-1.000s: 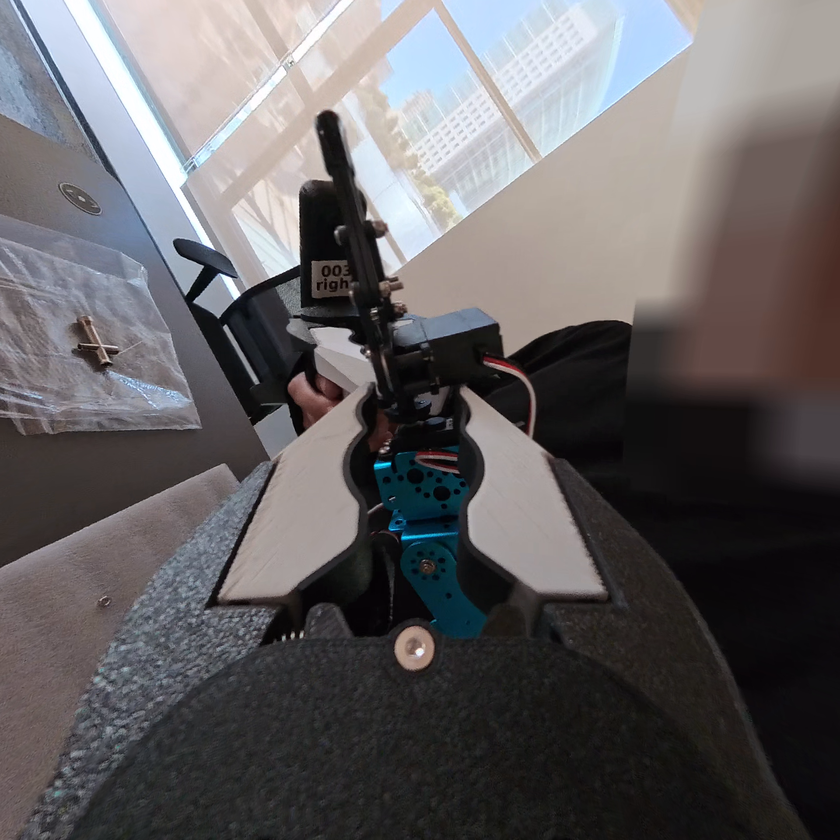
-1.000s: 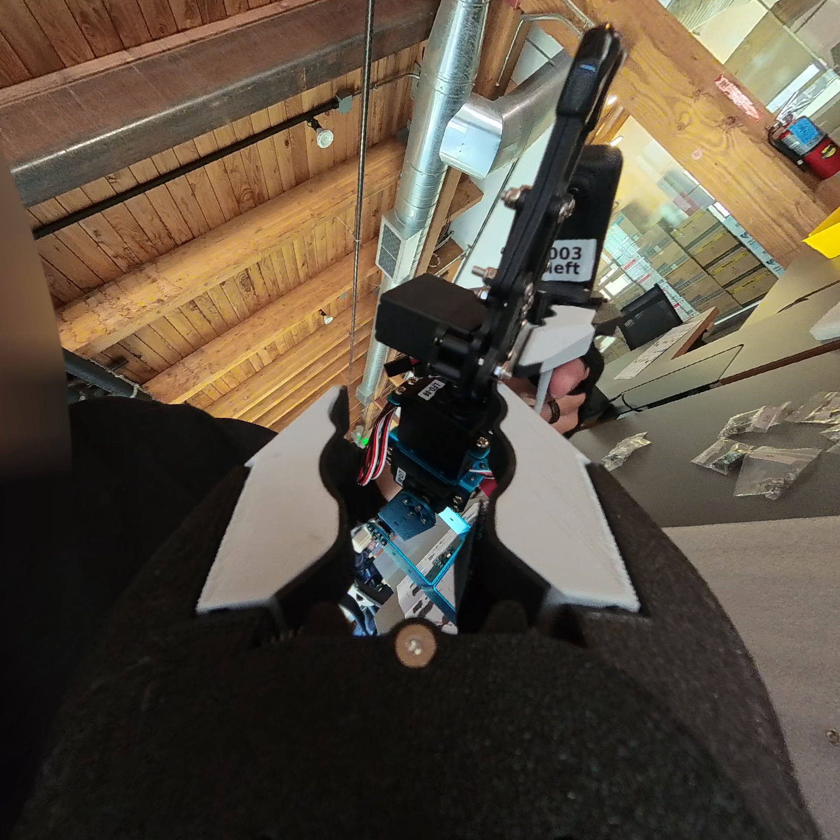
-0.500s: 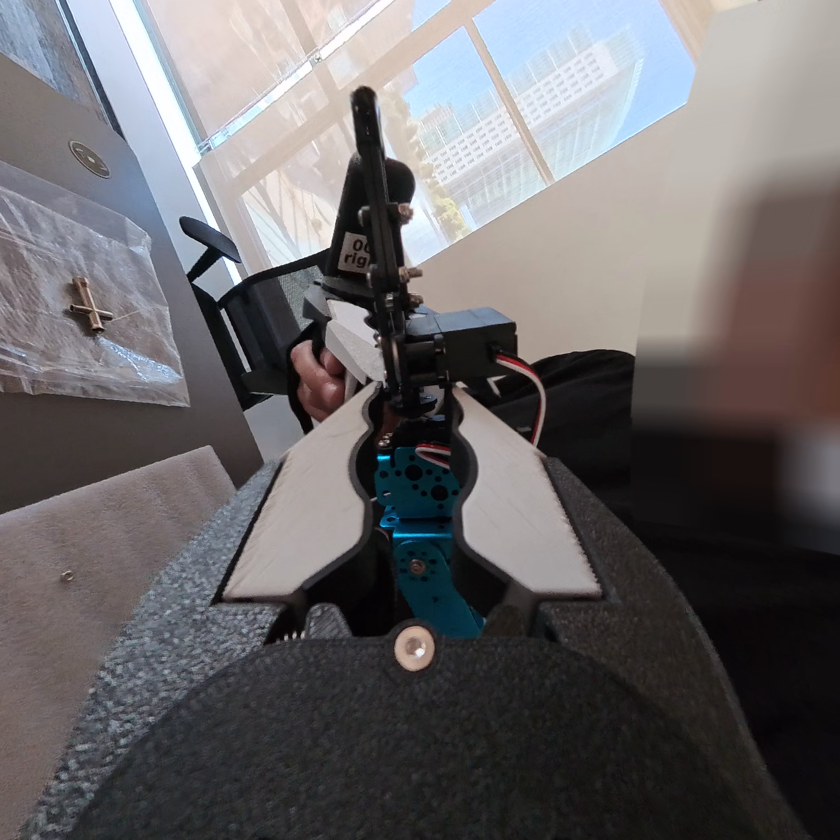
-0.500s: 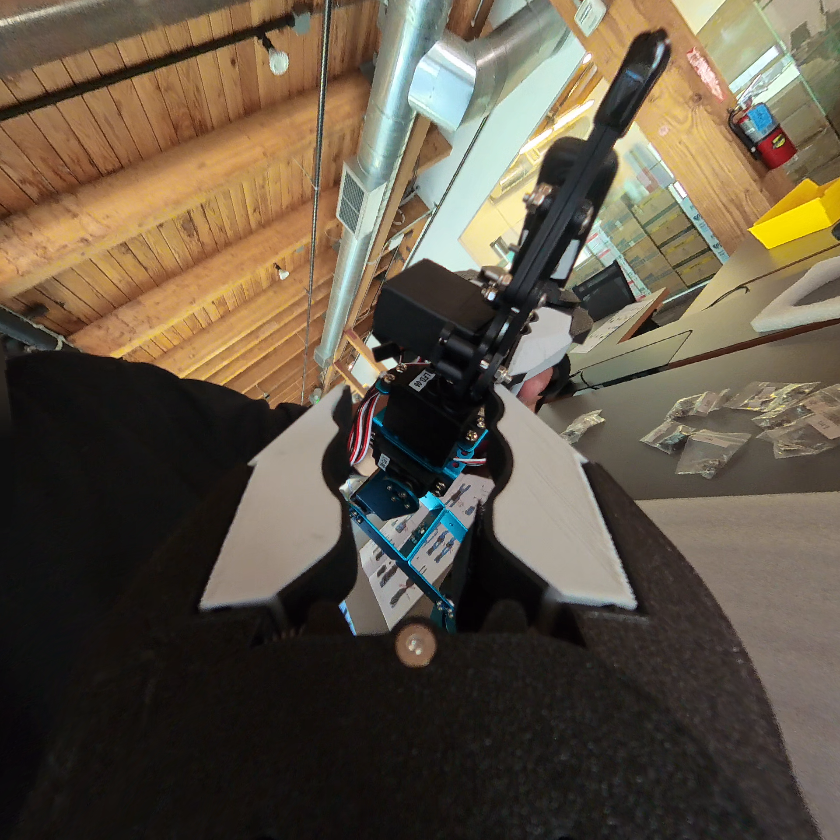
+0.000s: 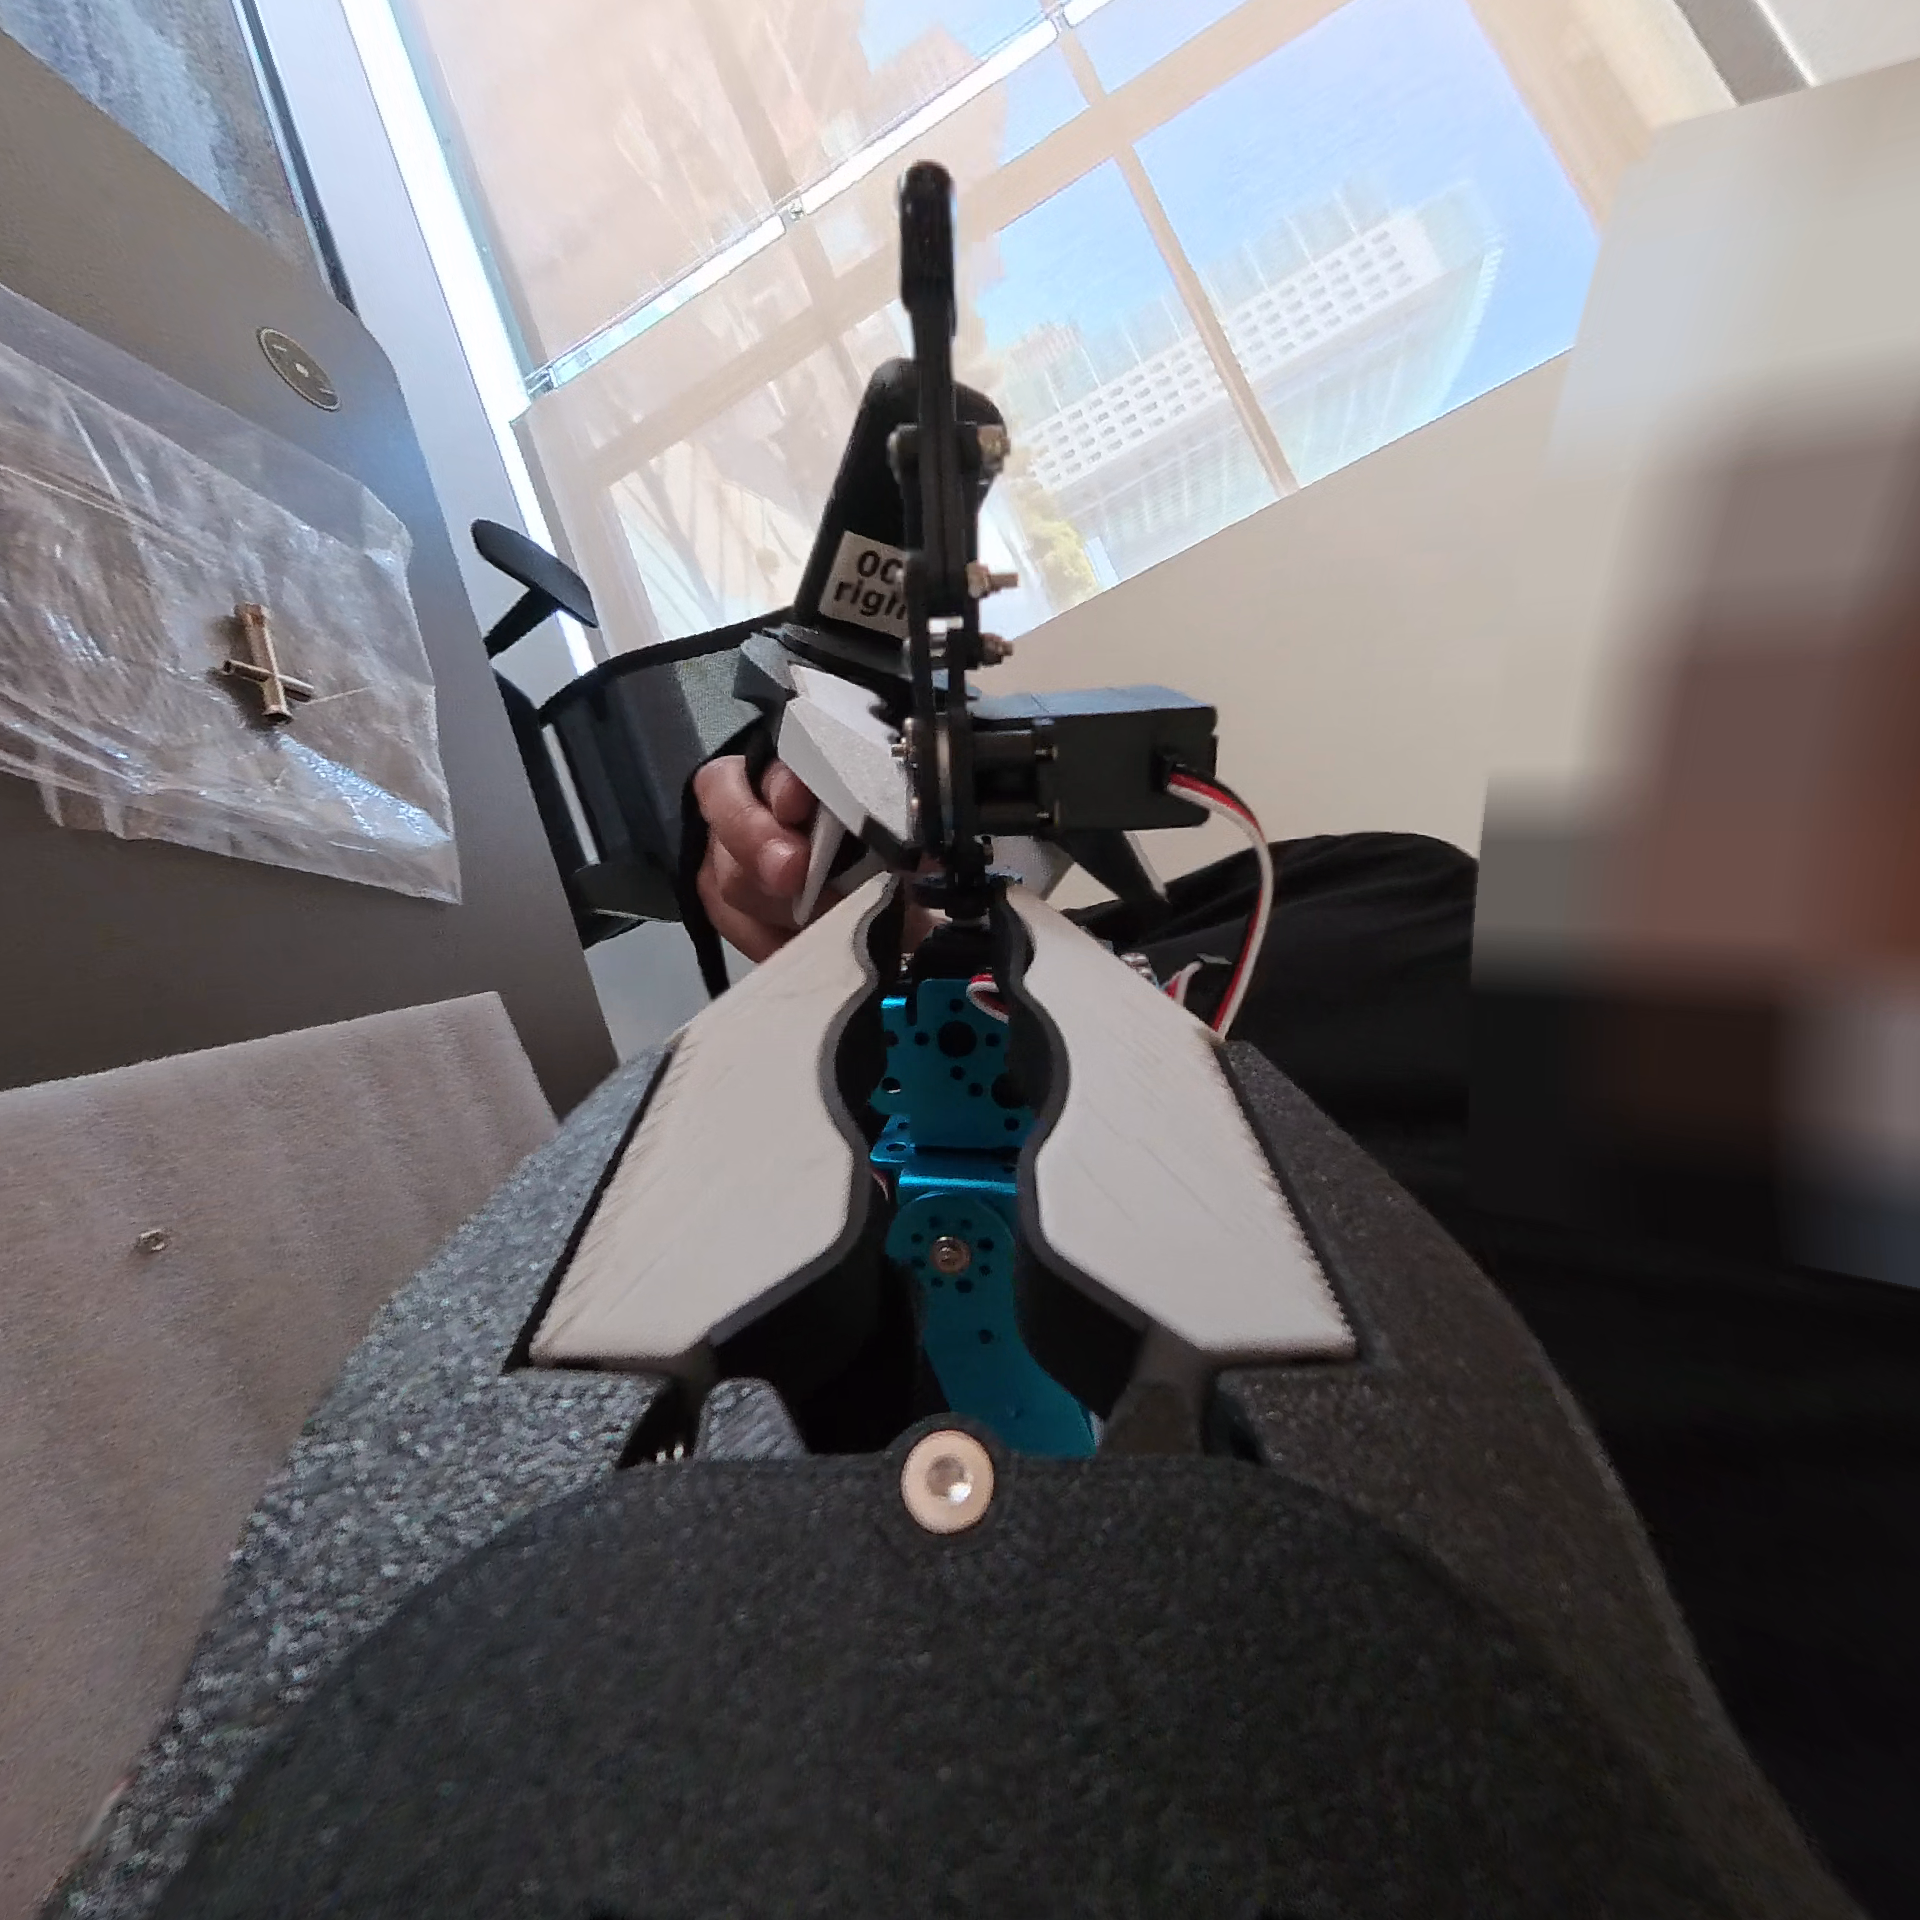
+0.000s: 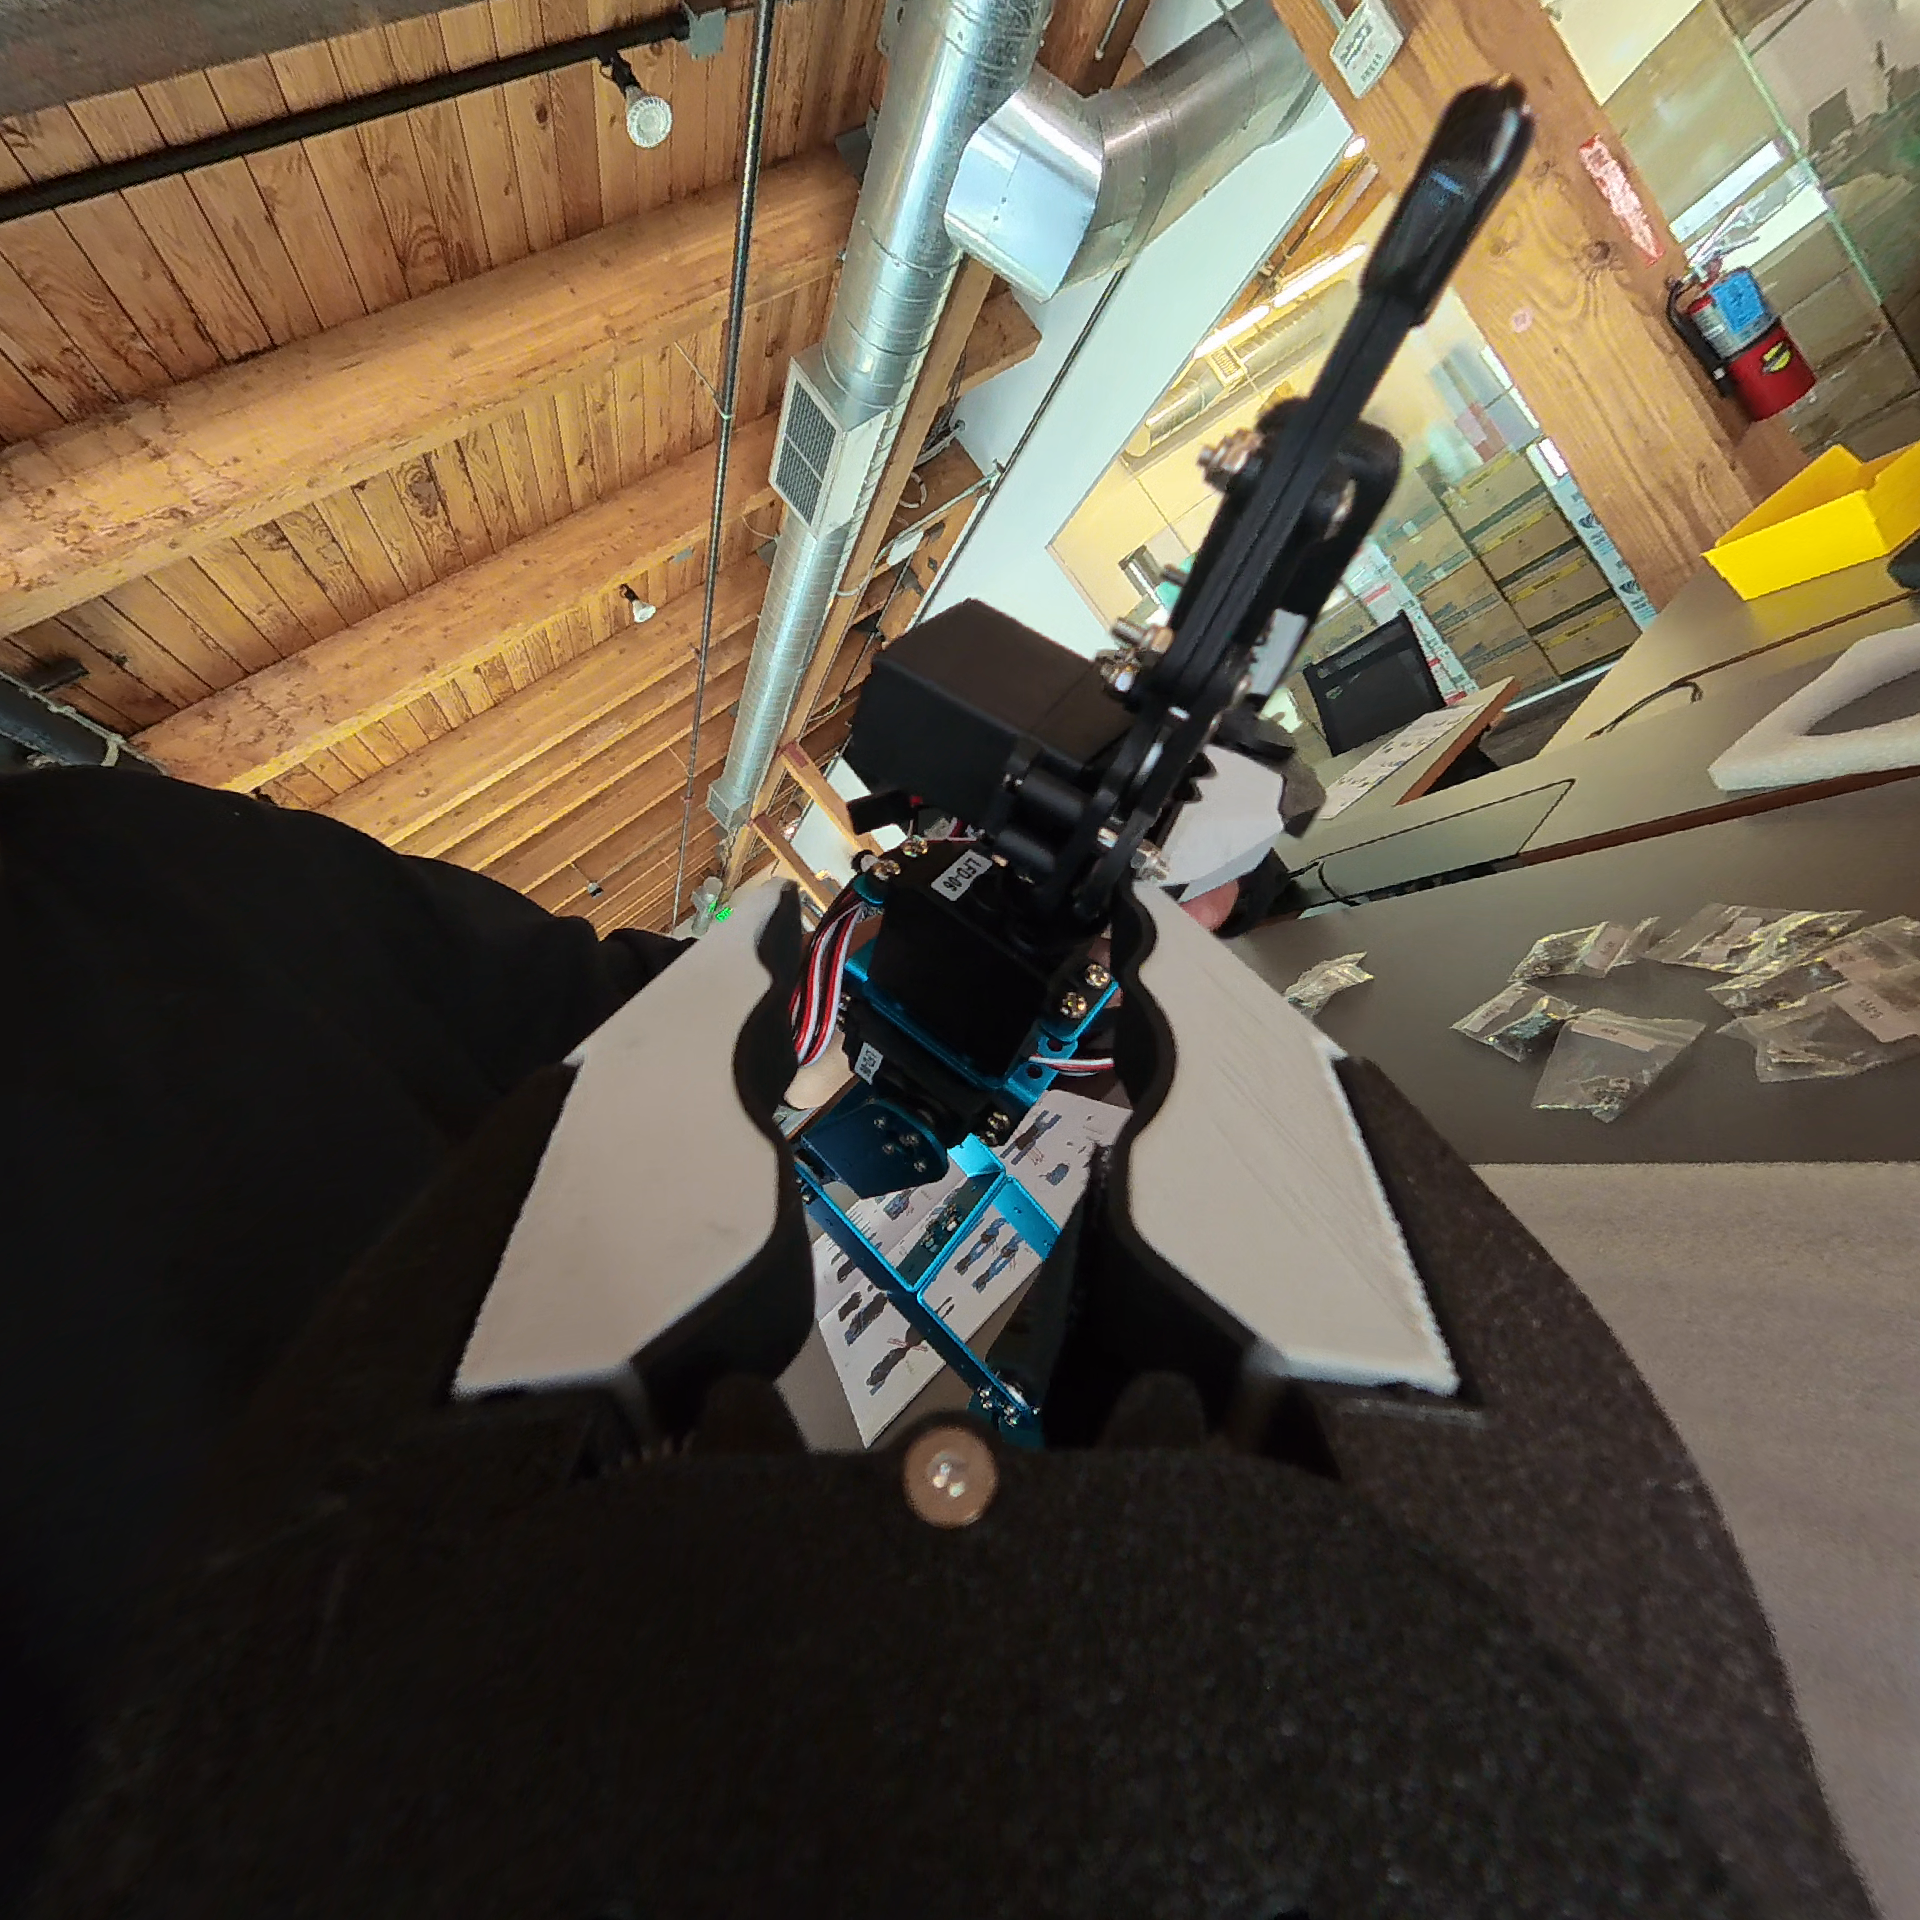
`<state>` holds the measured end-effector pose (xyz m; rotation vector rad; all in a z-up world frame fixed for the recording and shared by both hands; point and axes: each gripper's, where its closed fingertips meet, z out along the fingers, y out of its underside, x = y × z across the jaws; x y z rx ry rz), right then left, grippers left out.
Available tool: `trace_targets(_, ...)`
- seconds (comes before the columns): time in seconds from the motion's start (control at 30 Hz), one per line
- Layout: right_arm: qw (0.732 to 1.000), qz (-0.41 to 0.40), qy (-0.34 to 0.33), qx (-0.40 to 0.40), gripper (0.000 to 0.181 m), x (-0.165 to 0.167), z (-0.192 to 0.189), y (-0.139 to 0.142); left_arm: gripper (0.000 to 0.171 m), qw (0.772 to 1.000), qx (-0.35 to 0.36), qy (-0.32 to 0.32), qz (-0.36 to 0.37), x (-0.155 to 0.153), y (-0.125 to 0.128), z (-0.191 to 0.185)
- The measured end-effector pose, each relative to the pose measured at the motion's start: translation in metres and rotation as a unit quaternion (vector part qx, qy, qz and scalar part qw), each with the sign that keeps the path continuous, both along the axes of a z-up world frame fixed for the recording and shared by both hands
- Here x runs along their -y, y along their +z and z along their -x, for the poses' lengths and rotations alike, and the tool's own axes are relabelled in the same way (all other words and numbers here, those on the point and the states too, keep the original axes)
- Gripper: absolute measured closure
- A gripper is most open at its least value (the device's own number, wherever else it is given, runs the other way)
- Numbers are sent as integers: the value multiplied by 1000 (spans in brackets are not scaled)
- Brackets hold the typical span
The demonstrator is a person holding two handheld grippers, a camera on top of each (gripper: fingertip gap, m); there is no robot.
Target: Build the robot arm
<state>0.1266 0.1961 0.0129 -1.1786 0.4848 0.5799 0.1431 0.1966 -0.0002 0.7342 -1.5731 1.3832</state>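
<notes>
Both claws are clenched on one small robot arm assembly (image 5: 951, 1049), the left gripper (image 5: 951, 920) from one side and the right gripper (image 6: 966, 914) from the other, its white fingers (image 6: 1262, 1132) pressed against the blue part. That assembly is held up in the air between the two grippers, above the grey mat (image 5: 197, 1195), and touches no surface. It is built of blue anodised metal brackets (image 6: 940, 1236) drilled with round holes, two black servo blocks (image 6: 977, 707) mounted above them, and red, white and black wires (image 6: 821, 997) looping out at the side. A thin black linkage bar (image 6: 1423, 239) with small bolts rises from the upper servo, tilted in the right wrist view and nearly upright in the left. In the left wrist view the other gripper (image 5: 852, 769) shows beyond the assembly, with a hand (image 5: 753, 852) wrapped around its handle. On the dark table (image 5: 208, 966) to the left lies a clear plastic bag (image 5: 197, 665) holding a small brass cross-shaped tool (image 5: 262, 665). Farther off in the right wrist view, several small clear bags (image 6: 1621, 997) of parts lie scattered on the dark tabletop (image 6: 1382, 1091), well apart from a yellow bin (image 6: 1813, 530), whose contents cannot be seen.
</notes>
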Motion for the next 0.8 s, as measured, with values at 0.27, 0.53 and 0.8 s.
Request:
trace_targets(0.27,1000,17,-10,13,120,-1,0,-1,158,1000,2,-14,-7,4,5,1)
trace_targets(0.53,999,38,-14,25,121,1,1,-4,155,999,-4,3,-44,9,4,2)
trace_targets(0.8,999,42,-12,28,116,0,1,-5,150,998,-30,5,-62,9,4,-1)
